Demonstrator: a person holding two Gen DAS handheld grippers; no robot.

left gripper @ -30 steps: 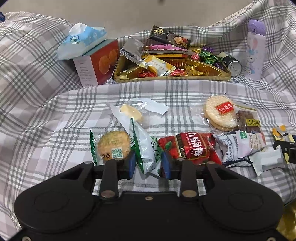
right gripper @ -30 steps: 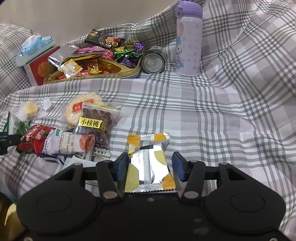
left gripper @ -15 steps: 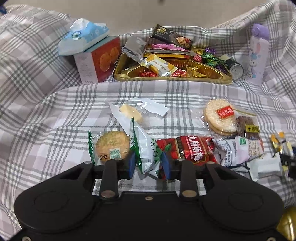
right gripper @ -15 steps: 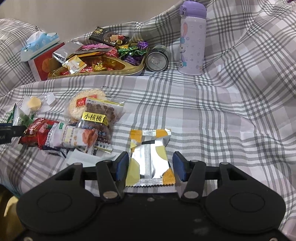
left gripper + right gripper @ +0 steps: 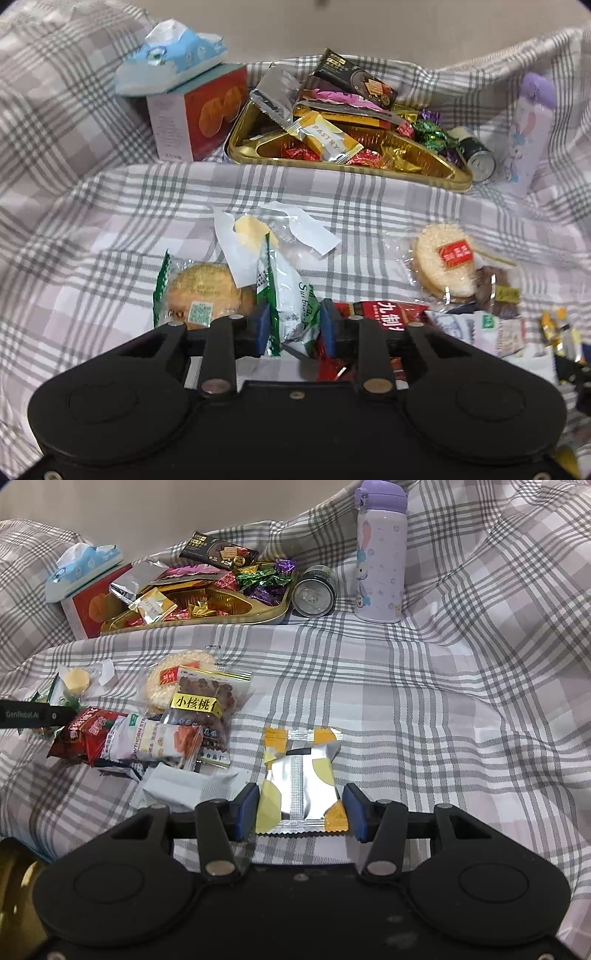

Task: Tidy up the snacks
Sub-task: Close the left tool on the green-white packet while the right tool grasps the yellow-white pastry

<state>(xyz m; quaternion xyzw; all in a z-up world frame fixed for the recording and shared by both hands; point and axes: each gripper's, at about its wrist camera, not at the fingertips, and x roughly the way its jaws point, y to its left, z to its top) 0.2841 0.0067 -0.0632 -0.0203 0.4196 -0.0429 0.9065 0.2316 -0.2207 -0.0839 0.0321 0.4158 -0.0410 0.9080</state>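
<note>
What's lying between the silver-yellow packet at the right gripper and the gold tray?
Only bare plaid cloth, as the right wrist view shows; the walnut bag sits off to the left of that line from silver-yellow packet to gold tray.

Plaid cloth (image 5: 424, 686), grey-lilac, rumpled. Bearing: gold tray (image 5: 266, 610); orange box (image 5: 195, 114); can (image 5: 313, 596) on its side; upright lilac bottle (image 5: 380, 554); loose snack packets, including silver-yellow packet (image 5: 301, 779), rice cracker (image 5: 445, 260).
</note>
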